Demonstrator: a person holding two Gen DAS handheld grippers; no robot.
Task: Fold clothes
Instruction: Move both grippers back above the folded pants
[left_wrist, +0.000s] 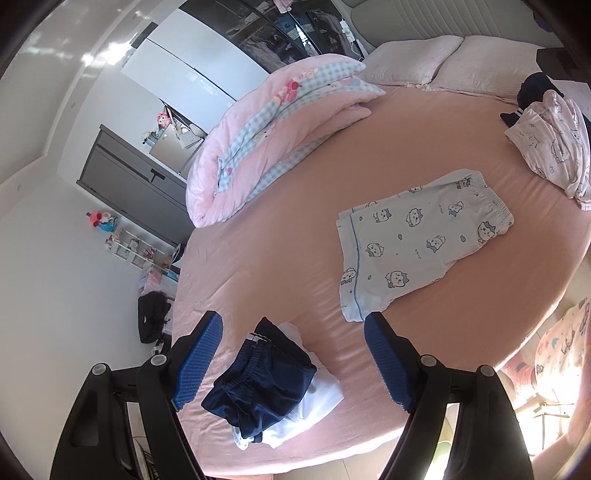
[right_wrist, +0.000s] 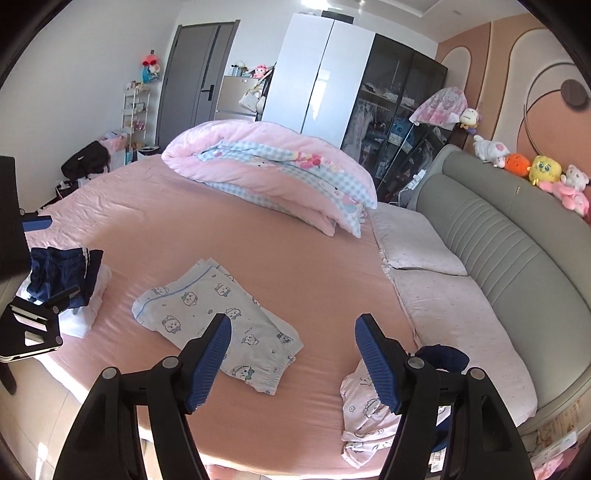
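Rolled pink quilt (right_wrist: 269, 177), two pillows (right_wrist: 417, 240), wardrobe (right_wrist: 321, 77), plush toys (right_wrist: 543, 170)

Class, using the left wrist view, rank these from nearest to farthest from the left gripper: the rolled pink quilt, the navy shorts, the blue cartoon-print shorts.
1. navy shorts: between the fingers of the left gripper, on white clothing.
2. blue cartoon-print shorts: lying flat mid-bed, ahead and right.
3. rolled pink quilt: at the bed's far side, ahead and left.

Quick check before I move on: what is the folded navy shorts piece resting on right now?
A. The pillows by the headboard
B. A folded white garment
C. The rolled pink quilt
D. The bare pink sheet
B. In the left wrist view the navy shorts lie on top of a folded white garment near the bed's edge, between the open left gripper's fingers.
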